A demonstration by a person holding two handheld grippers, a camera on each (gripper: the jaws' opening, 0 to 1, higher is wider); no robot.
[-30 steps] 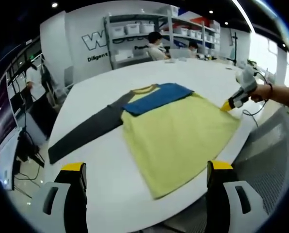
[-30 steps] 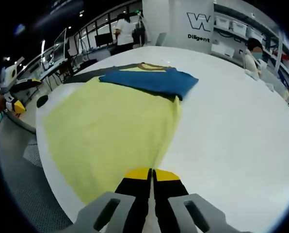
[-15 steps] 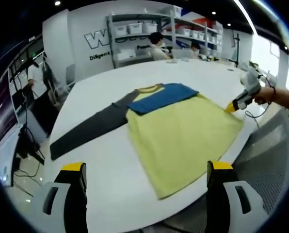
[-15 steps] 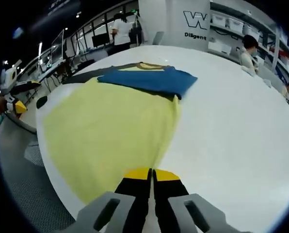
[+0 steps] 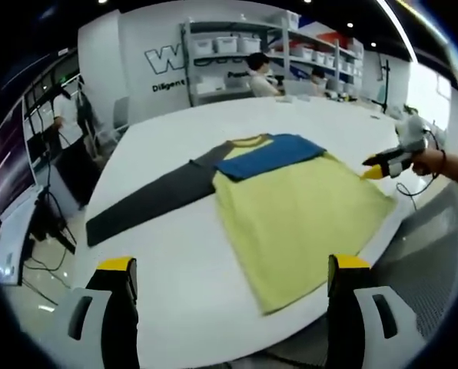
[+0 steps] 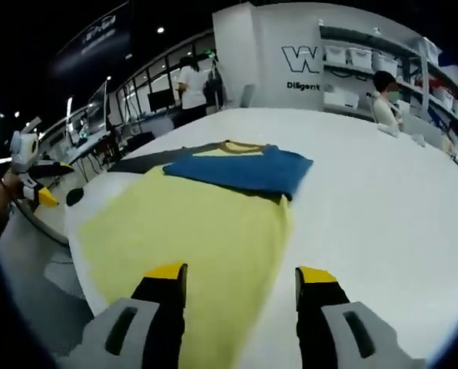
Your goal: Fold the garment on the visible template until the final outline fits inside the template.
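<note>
Left gripper view: the long-sleeved shirt (image 5: 290, 207) lies flat on the white surface (image 5: 175, 254), its yellow body spreading from centre toward 4 o'clock; one blue sleeve (image 5: 271, 154) is folded across the chest just below the yellow collar, while the dark grey sleeve (image 5: 148, 201) stretches straight out toward 9 o'clock; the hem corner sits close to the surface's near edge at 5 o'clock, and the body's far side corner nears the edge at 3 o'clock; bare white surface lies open at 7 o'clock and beyond the collar at 12; the left tongs (image 5: 229, 296) rise from the bottom with jaws spread wide, holding nothing, above the near edge; the right tongs (image 5: 375, 172) come in at 3 o'clock, held in a hand (image 5: 429, 160) just beside the shirt's corner; whether they touch the cloth I cannot tell.

Right gripper view: the shirt (image 6: 190, 231) runs from centre down to 7 o'clock, blue sleeve (image 6: 244, 167) across the top; the right tongs (image 6: 240, 280) stand with jaws parted, empty, over the yellow hem edge; wide bare surface (image 6: 383, 223) opens toward 3 o'clock; the rounded edge curves at 8 o'clock, where the left tongs (image 6: 46, 198) appear.
</note>
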